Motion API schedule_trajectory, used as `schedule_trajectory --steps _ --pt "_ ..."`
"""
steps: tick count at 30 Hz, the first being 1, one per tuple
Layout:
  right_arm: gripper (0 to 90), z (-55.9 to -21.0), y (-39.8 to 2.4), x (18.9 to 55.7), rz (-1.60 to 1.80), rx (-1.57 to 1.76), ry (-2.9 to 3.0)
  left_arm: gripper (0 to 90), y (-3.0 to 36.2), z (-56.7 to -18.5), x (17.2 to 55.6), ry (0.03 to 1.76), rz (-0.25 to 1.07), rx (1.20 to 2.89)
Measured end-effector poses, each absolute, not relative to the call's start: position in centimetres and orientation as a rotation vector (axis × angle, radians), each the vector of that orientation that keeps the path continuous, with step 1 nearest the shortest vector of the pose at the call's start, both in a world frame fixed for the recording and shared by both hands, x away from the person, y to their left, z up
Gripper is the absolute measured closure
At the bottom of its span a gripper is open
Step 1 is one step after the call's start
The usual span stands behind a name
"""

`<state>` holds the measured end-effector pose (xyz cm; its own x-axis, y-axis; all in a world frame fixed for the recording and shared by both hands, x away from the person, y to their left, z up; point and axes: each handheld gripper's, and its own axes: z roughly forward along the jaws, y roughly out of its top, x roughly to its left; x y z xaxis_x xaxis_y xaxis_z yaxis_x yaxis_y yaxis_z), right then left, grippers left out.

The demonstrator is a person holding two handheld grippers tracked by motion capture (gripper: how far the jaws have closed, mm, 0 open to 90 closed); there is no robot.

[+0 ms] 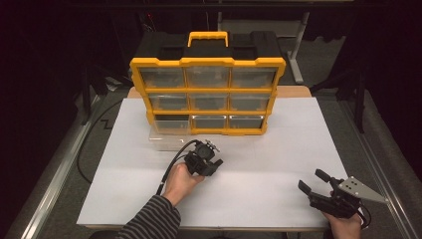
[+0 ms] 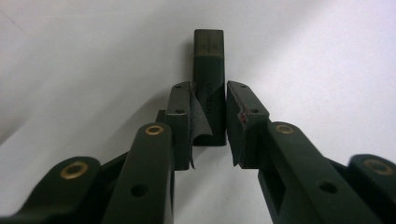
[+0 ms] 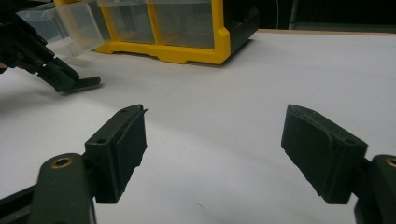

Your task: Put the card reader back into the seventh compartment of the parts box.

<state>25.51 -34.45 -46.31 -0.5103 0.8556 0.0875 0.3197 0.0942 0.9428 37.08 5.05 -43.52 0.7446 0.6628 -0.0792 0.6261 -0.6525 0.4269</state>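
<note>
A dark, flat USB-type stick (image 2: pixel 208 60) lies on the white table (image 1: pixel 278 149), and my left gripper (image 2: pixel 208 100) is shut on its near half, a pad pressed on each long side. In the high view that gripper (image 1: pixel 217 163) sits at the table's middle, just in front of the organizer. From the right gripper view, the left gripper (image 3: pixel 70 83) holds the stick (image 3: pixel 86 83) low against the table. My right gripper (image 1: pixel 312 180) rests at the near right of the table, open, with nothing between its fingers (image 3: pixel 123 144).
A yellow and black organizer (image 1: pixel 206 62) with clear drawers stands at the back of the table. Its lower left slot (image 1: pixel 169 123) is dark, and a clear drawer (image 1: pixel 166 142) sits on the table in front of it. A cable (image 1: pixel 169 167) trails from the left gripper.
</note>
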Motion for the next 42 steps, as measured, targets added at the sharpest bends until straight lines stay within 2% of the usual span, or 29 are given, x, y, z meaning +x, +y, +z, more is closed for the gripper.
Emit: schedule_trajectory --steps 24,42 --pt "22.9 -46.3 -34.4 25.6 1.422 1.144 1.883 72.4 9.4 -41.5 35.5 1.021 0.103 2.417" --pt "22.8 -46.3 -34.4 25.6 1.412 1.149 1.887 72.4 13.0 -39.5 34.6 1.073 0.144 2.350"
